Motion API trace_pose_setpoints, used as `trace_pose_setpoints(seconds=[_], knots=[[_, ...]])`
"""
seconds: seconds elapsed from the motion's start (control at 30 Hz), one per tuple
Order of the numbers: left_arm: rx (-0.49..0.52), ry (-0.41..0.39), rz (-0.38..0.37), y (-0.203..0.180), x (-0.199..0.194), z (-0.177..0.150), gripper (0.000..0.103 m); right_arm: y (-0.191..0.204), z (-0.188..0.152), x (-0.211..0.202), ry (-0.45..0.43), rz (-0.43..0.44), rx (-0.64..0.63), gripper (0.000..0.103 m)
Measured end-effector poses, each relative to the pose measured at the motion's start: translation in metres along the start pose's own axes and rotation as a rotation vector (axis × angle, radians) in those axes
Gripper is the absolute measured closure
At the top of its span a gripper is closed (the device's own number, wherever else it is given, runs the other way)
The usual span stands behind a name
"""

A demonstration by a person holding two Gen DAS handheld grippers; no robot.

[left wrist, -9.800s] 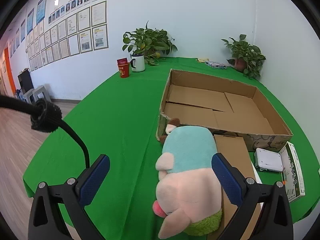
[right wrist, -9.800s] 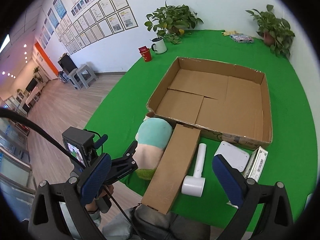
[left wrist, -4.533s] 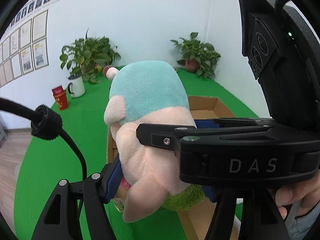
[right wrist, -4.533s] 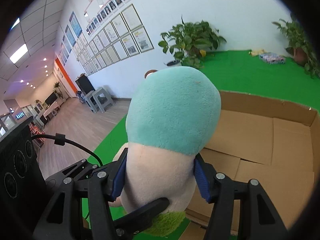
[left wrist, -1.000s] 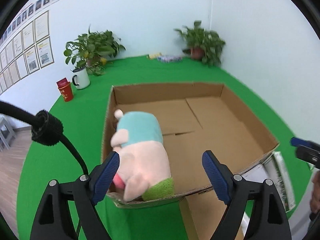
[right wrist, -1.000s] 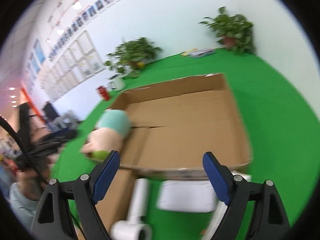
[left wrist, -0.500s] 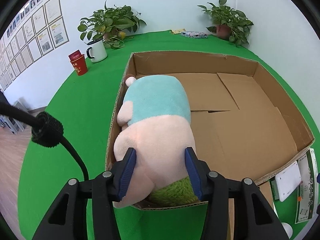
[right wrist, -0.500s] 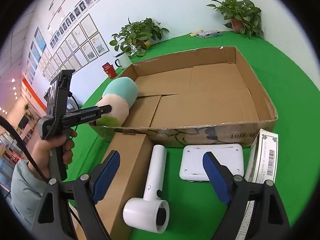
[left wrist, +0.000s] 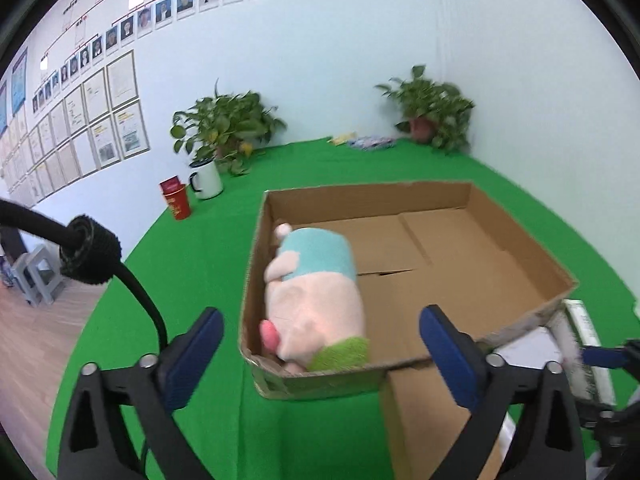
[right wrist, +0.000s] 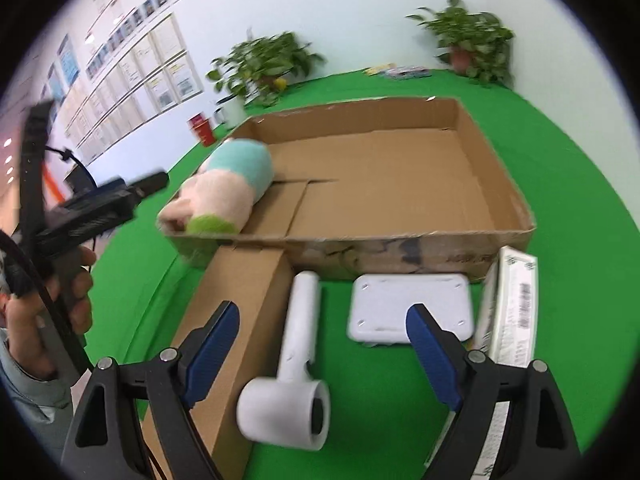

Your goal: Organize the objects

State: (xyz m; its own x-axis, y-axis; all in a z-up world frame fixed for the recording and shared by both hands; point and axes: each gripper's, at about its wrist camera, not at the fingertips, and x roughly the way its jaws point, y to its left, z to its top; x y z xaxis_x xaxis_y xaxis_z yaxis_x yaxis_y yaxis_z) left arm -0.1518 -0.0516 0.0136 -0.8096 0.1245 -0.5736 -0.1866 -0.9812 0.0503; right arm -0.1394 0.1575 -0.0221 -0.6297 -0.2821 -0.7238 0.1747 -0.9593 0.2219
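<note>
A pink, teal and green plush toy (left wrist: 316,300) lies in the near left corner of the open cardboard box (left wrist: 472,200); it also shows in the right wrist view (right wrist: 224,196). My left gripper (left wrist: 320,344) is open and empty, just in front of the box's near wall. My right gripper (right wrist: 320,336) is open and empty above a white hair dryer (right wrist: 296,356). Beside the dryer lie a long brown carton (right wrist: 232,304), a white flat device (right wrist: 408,308) and a white printed box (right wrist: 512,304).
The green table (left wrist: 192,280) carries a red cup (left wrist: 176,200), a white mug (left wrist: 206,179) and two potted plants (left wrist: 228,128) at the back. The box (right wrist: 400,200) fills the table's middle. The person's left hand (right wrist: 60,292) holds the other gripper at left.
My left gripper opened, let go of the plush toy in the box and pulled back. My right gripper moved closer over the hair dryer.
</note>
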Motion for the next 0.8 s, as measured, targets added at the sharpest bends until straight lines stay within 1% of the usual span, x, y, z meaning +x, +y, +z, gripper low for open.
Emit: trace_pose_setpoints(seconds=[0.07,0.1,0.17,0.23,0.33,0.43,0.5,0.53,0.57,0.63,0.7,0.73,0.8], knots=[[-0.031,0.003,-0.069,0.0,-0.016,-0.008,0.0,0.005,-0.006,0.001,0.021,0.01,-0.022,0.017],[-0.063,0.021,-0.121,0.001,-0.023,-0.015,0.0,0.007,-0.009,0.0,0.027,0.02,-0.027,0.017],[-0.113,0.056,-0.188,0.004,-0.03,-0.027,0.0,0.013,-0.018,-0.002,0.04,0.058,-0.031,0.017],[-0.154,0.097,-0.218,0.007,-0.035,-0.044,0.0,0.02,-0.03,-0.008,0.054,0.102,-0.055,0.017],[-0.175,0.149,-0.256,0.009,-0.044,-0.074,0.0,0.031,-0.051,-0.019,0.068,0.157,-0.089,0.017],[-0.212,0.228,-0.319,0.012,-0.044,-0.104,0.0,0.05,-0.075,-0.032,0.082,0.207,-0.137,0.017],[-0.246,0.288,-0.372,0.013,-0.04,-0.125,0.001,0.064,-0.085,-0.038,0.084,0.229,-0.162,0.016],[-0.257,0.309,-0.393,0.013,-0.037,-0.132,0.001,0.073,-0.09,-0.041,0.086,0.232,-0.176,0.016],[-0.279,0.333,-0.433,0.012,-0.035,-0.14,0.001,0.082,-0.094,-0.042,0.084,0.225,-0.196,0.016],[-0.316,0.367,-0.51,0.01,-0.029,-0.151,0.002,0.093,-0.1,-0.043,0.078,0.189,-0.216,0.015],[-0.348,0.399,-0.564,0.008,-0.025,-0.161,0.003,0.097,-0.102,-0.037,0.105,0.164,-0.185,0.015],[-0.354,0.406,-0.581,0.008,-0.024,-0.163,0.006,0.097,-0.104,-0.035,0.117,0.152,-0.171,0.015],[-0.369,0.414,-0.6,0.006,-0.024,-0.166,0.008,0.1,-0.105,-0.03,0.13,0.11,-0.168,0.015]])
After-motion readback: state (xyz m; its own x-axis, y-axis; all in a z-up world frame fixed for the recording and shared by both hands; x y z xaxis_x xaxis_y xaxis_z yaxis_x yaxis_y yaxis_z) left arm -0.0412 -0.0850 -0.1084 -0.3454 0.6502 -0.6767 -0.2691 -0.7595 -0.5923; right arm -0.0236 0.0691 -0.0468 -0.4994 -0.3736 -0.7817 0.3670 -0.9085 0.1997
